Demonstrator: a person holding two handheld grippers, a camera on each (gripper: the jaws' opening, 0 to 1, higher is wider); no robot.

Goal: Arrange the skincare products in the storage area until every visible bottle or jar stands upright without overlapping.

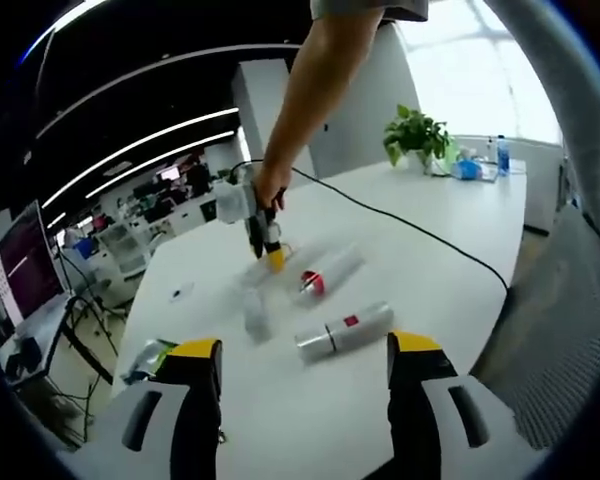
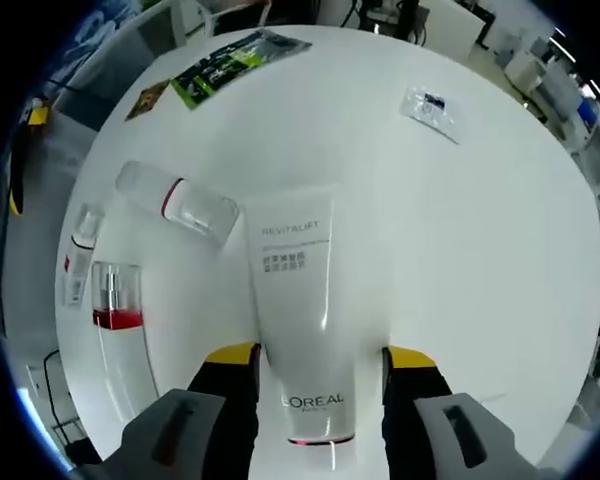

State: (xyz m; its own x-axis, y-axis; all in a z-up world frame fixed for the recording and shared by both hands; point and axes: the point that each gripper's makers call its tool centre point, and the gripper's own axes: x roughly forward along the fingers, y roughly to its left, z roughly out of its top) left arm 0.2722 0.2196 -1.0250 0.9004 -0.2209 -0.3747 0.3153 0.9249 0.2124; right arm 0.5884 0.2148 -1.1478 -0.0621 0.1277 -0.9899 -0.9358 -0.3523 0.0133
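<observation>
White glossy bench (image 2: 460, 220), smooth tubes lying flat.
Right claw (image 2: 320, 358) spread around white tube (image 2: 302, 300); left claw (image 1: 305, 352) spread, empty.

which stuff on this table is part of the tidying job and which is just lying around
Job:
- white L'Oreal tube, lying between the right claw jaws
- clear bottle with red band, lying flat
- clear bottle with red base
- silver bottle, lying flat

Lying about:
- green sachet
- clear packet
- potted plant
- black cable

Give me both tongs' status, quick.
Left tongs: open, holding nothing.
Right tongs: jaws either side of the lying white tube; whether they grip it cannot be told.
</observation>
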